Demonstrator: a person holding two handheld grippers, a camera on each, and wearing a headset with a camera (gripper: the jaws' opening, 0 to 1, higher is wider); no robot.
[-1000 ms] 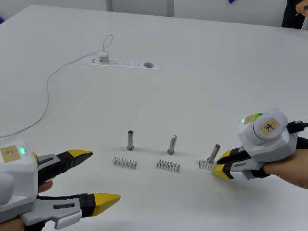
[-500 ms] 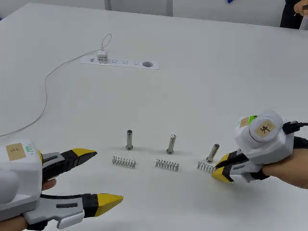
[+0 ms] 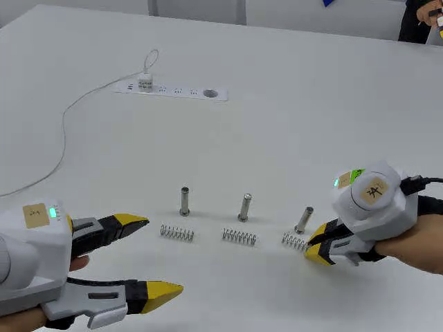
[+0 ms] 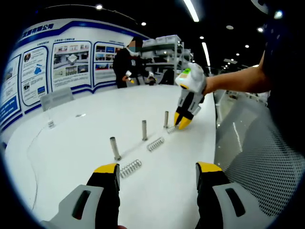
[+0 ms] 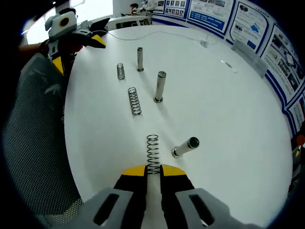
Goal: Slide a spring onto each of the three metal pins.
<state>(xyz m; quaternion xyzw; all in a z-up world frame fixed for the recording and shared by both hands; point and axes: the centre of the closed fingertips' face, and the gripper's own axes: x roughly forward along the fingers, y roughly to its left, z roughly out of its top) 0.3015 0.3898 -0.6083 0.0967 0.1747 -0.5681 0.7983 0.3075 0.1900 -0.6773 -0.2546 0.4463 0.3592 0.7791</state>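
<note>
The end spring [image 5: 152, 152] lies flat on the white table [image 3: 311, 104]. Its near end is caught between the yellow tips of the right gripper [image 5: 152, 170], whose jaws are pressed almost together on it. That gripper comes in low, tips angled down to the tabletop, with a hand holding it from behind. Just beside the tips, a little to their right, stands the end pin [image 5: 185, 147], bare. Further out ahead of the tips lie the middle spring [image 5: 134, 101] and the far spring [image 5: 120, 71], each beside its own bare pin, the middle pin [image 5: 159, 87] and the far pin [image 5: 140, 59]. Past the far spring the left gripper [image 3: 159, 254] hovers, jaws spread wide and empty, pointing toward the row. Well beyond the pins lies a power strip [image 3: 173, 90] with its cable [image 3: 66, 131].
</note>
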